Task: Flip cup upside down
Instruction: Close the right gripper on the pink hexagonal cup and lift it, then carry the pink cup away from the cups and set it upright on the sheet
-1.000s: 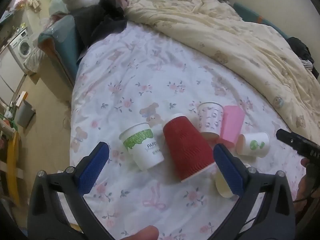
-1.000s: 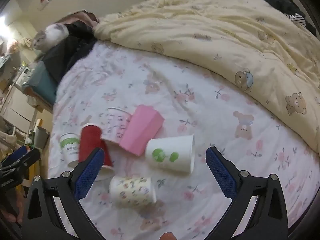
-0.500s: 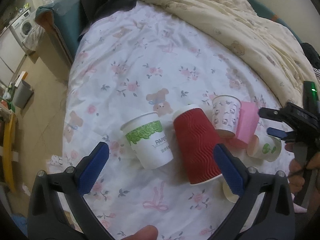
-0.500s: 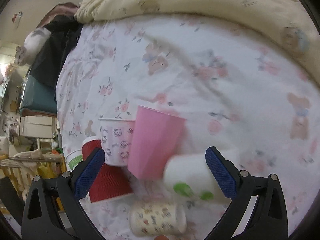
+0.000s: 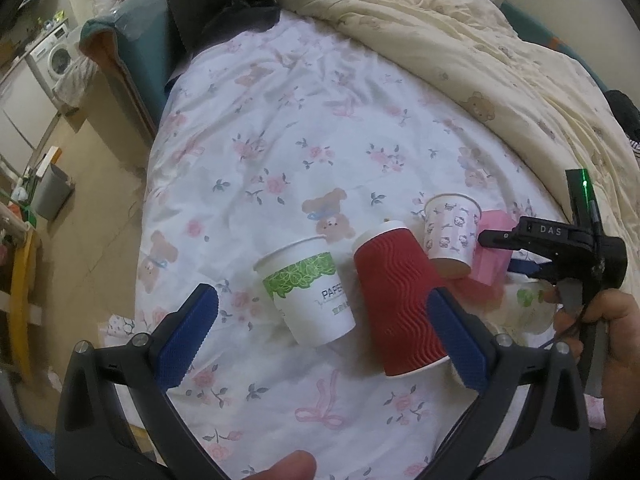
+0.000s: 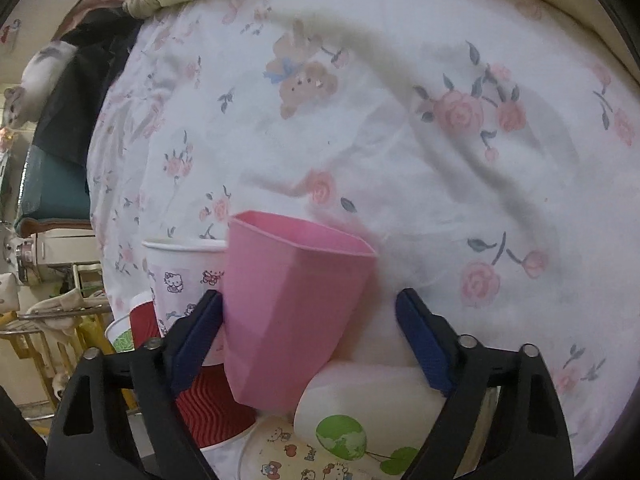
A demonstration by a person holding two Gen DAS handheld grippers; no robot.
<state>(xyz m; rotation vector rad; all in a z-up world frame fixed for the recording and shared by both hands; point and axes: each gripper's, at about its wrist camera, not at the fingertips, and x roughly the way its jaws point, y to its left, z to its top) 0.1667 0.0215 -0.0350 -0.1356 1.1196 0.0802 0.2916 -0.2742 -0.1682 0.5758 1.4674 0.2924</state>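
Several cups lie clustered on the floral bed sheet (image 5: 280, 148). The pink plastic cup (image 6: 288, 312) stands between the open fingers of my right gripper (image 6: 312, 332), the left pad against its side; it also shows in the left wrist view (image 5: 494, 248). Below it lies a white cup with green leaves (image 6: 360, 412) on its side. A Hello Kitty cup (image 6: 180, 276) and a red ribbed cup (image 5: 396, 300) lean beside it. My left gripper (image 5: 320, 340) is open and empty, above a white cup with a green band (image 5: 312, 292).
A cream duvet (image 5: 460, 40) covers the far right of the bed. A cat (image 6: 36, 76) and dark clothes (image 5: 224, 4) lie at the bed's far end. The bed's left edge drops to the floor with a grey bin (image 5: 52, 192).
My right gripper has moved down and forward onto the cup cluster, so the pink cup now sits between its fingers. The left gripper has drifted slightly closer to the cups.
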